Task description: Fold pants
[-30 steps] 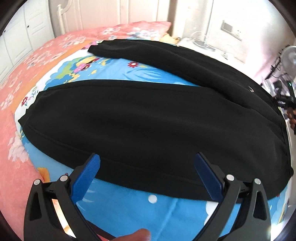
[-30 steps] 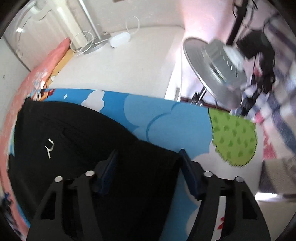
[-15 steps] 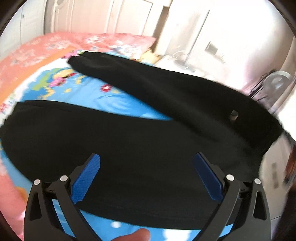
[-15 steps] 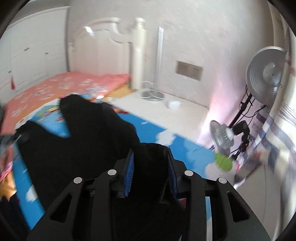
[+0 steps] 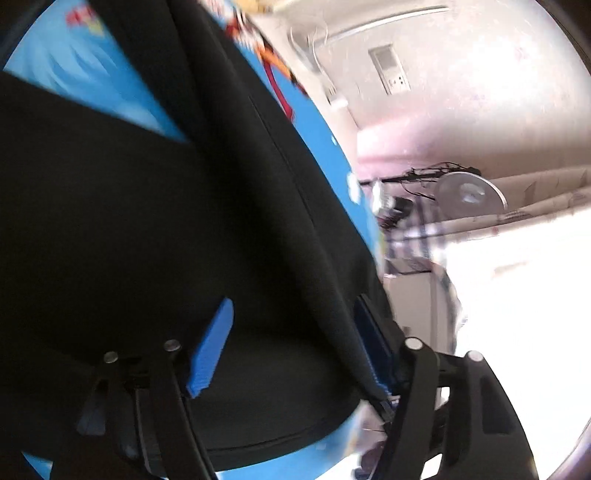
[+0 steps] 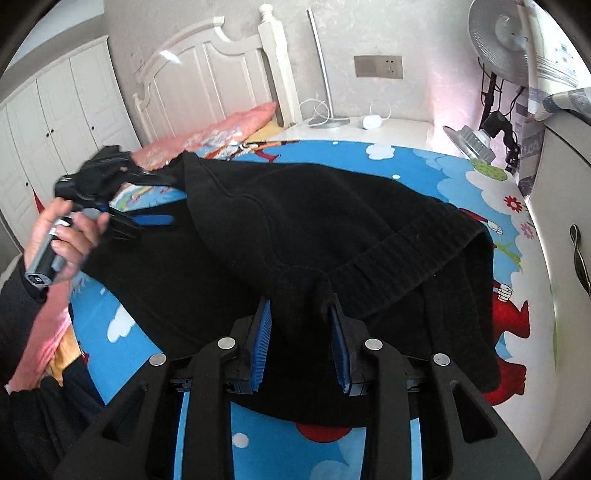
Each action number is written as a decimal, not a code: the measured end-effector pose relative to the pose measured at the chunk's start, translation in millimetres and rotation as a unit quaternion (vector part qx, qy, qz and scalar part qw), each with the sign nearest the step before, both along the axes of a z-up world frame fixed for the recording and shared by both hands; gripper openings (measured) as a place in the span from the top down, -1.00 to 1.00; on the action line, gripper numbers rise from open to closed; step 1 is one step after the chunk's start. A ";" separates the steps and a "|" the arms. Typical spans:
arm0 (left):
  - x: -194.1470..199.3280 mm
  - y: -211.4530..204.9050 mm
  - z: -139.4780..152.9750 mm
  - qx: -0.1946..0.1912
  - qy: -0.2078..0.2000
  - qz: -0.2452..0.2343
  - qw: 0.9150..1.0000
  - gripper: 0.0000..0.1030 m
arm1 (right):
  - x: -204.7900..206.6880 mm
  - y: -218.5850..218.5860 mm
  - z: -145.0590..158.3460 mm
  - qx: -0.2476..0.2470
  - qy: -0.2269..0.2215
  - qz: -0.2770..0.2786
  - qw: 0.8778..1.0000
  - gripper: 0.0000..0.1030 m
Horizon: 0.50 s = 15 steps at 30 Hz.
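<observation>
Black pants [image 6: 332,221] lie on a blue cartoon sheet [image 6: 480,184] on the bed. My right gripper [image 6: 301,314] is shut on the ribbed waistband and holds it lifted over the rest of the pants. In the right wrist view my left gripper [image 6: 147,199] is held by a hand at the far left, its blue fingers apart on either side of a pants leg. In the blurred left wrist view, the left gripper [image 5: 295,317] is open with black pants fabric [image 5: 166,221] between its fingers.
A white headboard [image 6: 207,81] and wardrobe [image 6: 55,122] stand behind the bed. A fan [image 6: 506,33] and a lamp [image 6: 469,144] stand at the right. A white cabinet [image 6: 565,206] borders the bed's right edge. A pink quilt [image 6: 221,129] lies near the headboard.
My right gripper has lifted the waistband and carried it over the pants. My left gripper has swung toward the pants leg and now straddles fabric; its view is blurred.
</observation>
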State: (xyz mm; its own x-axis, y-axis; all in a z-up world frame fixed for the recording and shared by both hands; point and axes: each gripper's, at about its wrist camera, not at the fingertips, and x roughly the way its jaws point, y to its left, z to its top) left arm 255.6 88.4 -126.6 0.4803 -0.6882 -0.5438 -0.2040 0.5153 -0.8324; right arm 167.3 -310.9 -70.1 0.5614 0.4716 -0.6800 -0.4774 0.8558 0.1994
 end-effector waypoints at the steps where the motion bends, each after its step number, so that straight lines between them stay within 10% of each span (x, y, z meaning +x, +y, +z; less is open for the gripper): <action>1: 5.1 -10.6 -1.4 -0.005 0.000 -0.007 1.000 -0.22 | -0.4 0.3 -0.2 0.000 0.001 0.000 1.000 0.38; 8: 28.1 -99.3 -15.4 -0.061 0.023 -0.092 0.994 -0.18 | -2.0 -4.0 -2.6 0.021 0.019 -0.031 0.999 0.35; 11: 40.1 -134.9 -21.0 -0.059 0.020 -0.137 0.989 0.71 | -6.8 -12.6 -2.9 0.042 0.046 -0.082 0.995 0.14; 12: 42.3 -139.5 -18.9 -0.049 0.013 -0.137 0.989 0.73 | -9.6 -17.1 -3.0 0.055 0.056 -0.095 0.992 0.03; 14: 47.4 -141.4 -14.0 -0.058 0.005 -0.135 0.989 0.79 | -20.6 -34.4 -1.6 0.129 0.081 -0.143 0.978 -0.92; 15: 46.9 -141.8 -11.0 -0.058 -0.002 -0.136 0.989 0.80 | -24.3 -38.5 -1.7 0.160 0.089 -0.153 0.971 -0.92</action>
State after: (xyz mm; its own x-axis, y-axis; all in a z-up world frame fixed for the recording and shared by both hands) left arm 302.4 -53.4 -137.6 0.2702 -0.8502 -0.4518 -0.0668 0.4516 -0.8897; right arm 143.0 -349.4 -71.8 0.5954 0.5042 -0.6255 -0.1446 0.8331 0.5339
